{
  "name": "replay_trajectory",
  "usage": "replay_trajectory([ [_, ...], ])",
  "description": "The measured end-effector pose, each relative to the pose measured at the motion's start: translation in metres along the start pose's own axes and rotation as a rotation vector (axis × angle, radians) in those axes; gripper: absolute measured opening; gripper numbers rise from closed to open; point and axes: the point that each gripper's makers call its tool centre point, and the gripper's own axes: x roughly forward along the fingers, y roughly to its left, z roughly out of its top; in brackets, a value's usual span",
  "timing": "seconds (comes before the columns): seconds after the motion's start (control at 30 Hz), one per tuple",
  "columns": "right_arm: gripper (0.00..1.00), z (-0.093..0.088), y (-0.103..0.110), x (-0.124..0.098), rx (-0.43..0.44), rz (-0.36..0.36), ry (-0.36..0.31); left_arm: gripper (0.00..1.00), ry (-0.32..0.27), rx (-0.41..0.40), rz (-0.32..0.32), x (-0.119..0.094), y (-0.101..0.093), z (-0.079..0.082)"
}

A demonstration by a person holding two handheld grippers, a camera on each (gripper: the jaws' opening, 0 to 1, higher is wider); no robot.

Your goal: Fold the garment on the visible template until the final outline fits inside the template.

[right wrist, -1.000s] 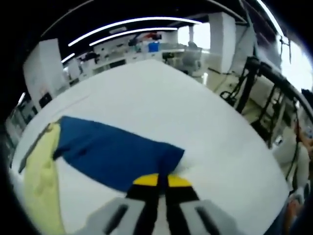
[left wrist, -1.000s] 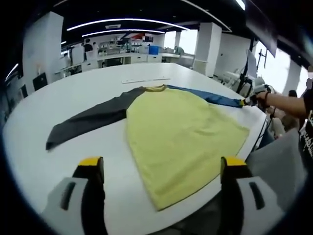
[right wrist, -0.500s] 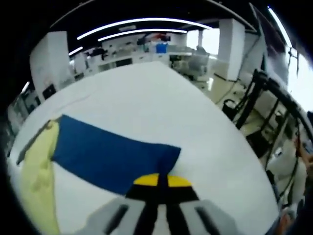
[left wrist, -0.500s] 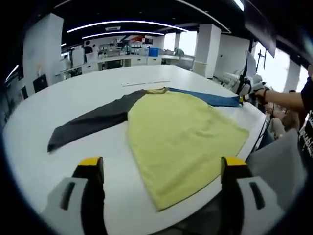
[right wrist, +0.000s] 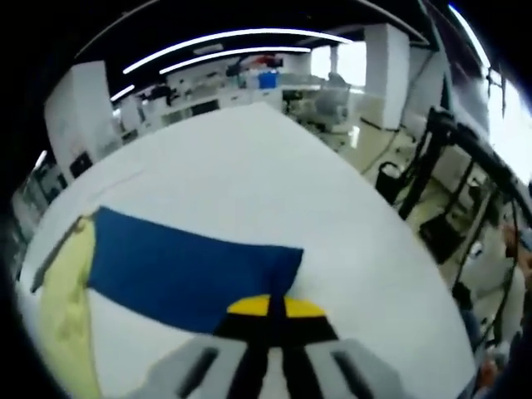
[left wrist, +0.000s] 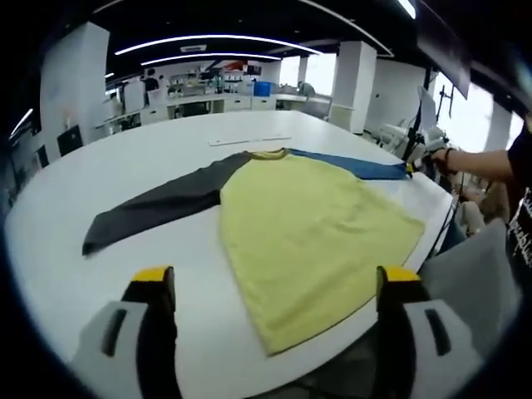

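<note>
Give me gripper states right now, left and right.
Left gripper: jaws open, holding nothing, above the table edge.
Right gripper: jaws shut on the blue sleeve cuff.

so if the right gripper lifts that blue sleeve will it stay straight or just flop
Likely flop: the blue sleeve lies thin and flat on the table, so it looks like soft cloth. Pinched at its end by the right gripper, it would probably sag and drag the yellow body along.

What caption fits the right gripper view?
Right claw shut on the blue sleeve cuff, sleeve stretched across the white table.
</note>
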Motion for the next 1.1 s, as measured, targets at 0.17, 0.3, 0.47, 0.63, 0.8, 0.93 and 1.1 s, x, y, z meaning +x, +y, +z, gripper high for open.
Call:
replay_trajectory([
  [0.17, 0.0, -0.002, 0.002, 0.002, 0.046, 0.011, 0.014, 0.99, 0.0, 0.004, 0.002, -0.002, 0.001, 0.001],
  [0.3, 0.0, -0.001, 0.003, -0.001, 0.063, 0.018, 0.015, 0.99, -0.011, -0.002, -0.002, -0.004, 0.001, 0.003],
  [0.47, 0.0, 0.006, 0.006, -0.006, 0.086, 0.031, 0.005, 0.99, -0.066, -0.011, -0.013, -0.006, 0.001, 0.014],
  [0.63, 0.0, 0.02, 0.017, -0.013, 0.081, 0.056, -0.03, 0.99, -0.064, 0.005, -0.018, -0.006, -0.001, 0.016],
  [0.8, 0.0, 0.034, 0.033, -0.016, 0.092, 0.097, -0.051, 0.99, -0.065, 0.003, -0.01, -0.005, 0.0, 0.015],
  [0.93, 0.0, 0.042, 0.048, -0.018, 0.102, 0.13, -0.069, 0.99, -0.065, 0.008, -0.014, -0.006, -0.002, 0.015],
  [1.1, 0.0, 0.051, 0.07, -0.018, 0.083, 0.17, -0.079, 0.99, -0.066, 0.02, -0.017, -0.007, -0.003, 0.014],
])
